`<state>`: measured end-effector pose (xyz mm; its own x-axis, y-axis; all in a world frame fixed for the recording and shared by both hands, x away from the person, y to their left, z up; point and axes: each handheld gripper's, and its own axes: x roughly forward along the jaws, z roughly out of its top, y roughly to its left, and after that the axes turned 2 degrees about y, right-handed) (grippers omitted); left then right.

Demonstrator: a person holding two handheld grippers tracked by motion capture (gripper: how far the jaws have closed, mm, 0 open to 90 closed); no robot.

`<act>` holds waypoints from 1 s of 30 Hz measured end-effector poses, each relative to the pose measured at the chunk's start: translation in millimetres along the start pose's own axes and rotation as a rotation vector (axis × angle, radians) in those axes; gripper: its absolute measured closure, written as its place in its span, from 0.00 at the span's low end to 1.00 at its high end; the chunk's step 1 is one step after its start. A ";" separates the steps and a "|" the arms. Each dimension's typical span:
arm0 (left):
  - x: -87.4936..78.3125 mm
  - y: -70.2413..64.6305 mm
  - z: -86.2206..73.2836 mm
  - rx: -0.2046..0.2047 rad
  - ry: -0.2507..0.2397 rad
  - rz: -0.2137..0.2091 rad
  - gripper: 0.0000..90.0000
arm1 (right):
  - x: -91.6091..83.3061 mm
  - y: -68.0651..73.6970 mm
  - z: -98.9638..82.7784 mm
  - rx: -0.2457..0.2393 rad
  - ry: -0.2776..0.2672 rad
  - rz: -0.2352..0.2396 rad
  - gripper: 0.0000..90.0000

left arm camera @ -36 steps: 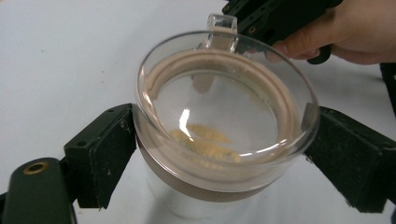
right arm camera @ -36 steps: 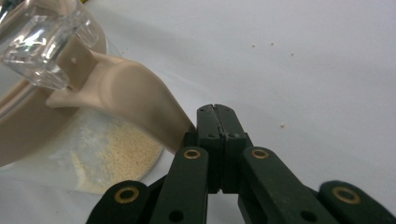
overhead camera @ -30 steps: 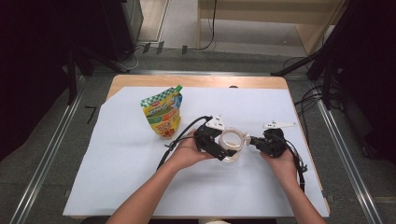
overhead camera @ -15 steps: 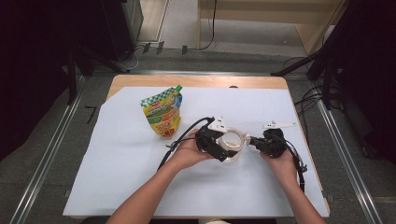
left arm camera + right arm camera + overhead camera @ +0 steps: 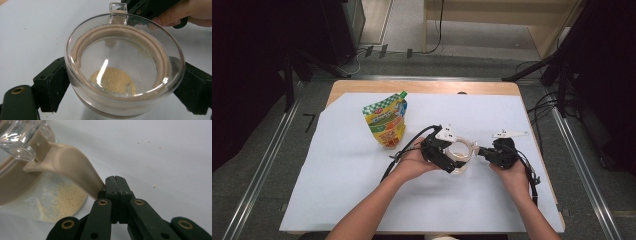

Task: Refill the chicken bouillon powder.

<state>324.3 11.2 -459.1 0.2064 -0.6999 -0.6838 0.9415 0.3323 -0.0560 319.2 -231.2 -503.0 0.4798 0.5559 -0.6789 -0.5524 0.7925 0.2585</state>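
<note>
Glass jar [image 5: 125,75], beige seal, yellowish granules

- Left gripper [image 5: 455,159]: matte black body with blocky padded jaws, a brass-ringed screw hole at 7 o'clock in its own view, a pale three-cornered plate on top.
- Right gripper [image 5: 481,151]: black linkage arms with brass-ringed pivots and small dark screws, a pale plate at 12 o'clock.
- Black cables trail from both.
- Forearms bare, no sleeves.
</note>
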 end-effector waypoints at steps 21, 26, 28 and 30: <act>-10.5 0.7 14.9 0.002 -0.035 -0.017 0.12 | -1.5 0.3 0.8 0.009 -0.010 0.008 1.00; -11.4 0.0 18.2 0.001 -0.046 -0.021 0.14 | -1.7 0.3 0.8 0.005 -0.010 0.008 1.00; -14.8 0.2 22.9 -0.014 -0.078 -0.065 0.20 | -1.7 0.1 0.9 0.002 -0.013 0.012 1.00; -14.8 -0.6 24.7 -0.016 -0.087 -0.068 0.22 | -1.8 0.4 0.9 0.004 -0.012 0.011 1.00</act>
<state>327.2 5.7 -431.0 0.1653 -0.7732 -0.6122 0.9498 0.2919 -0.1123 318.7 -231.7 -501.0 0.4819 0.5675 -0.6677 -0.5551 0.7872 0.2684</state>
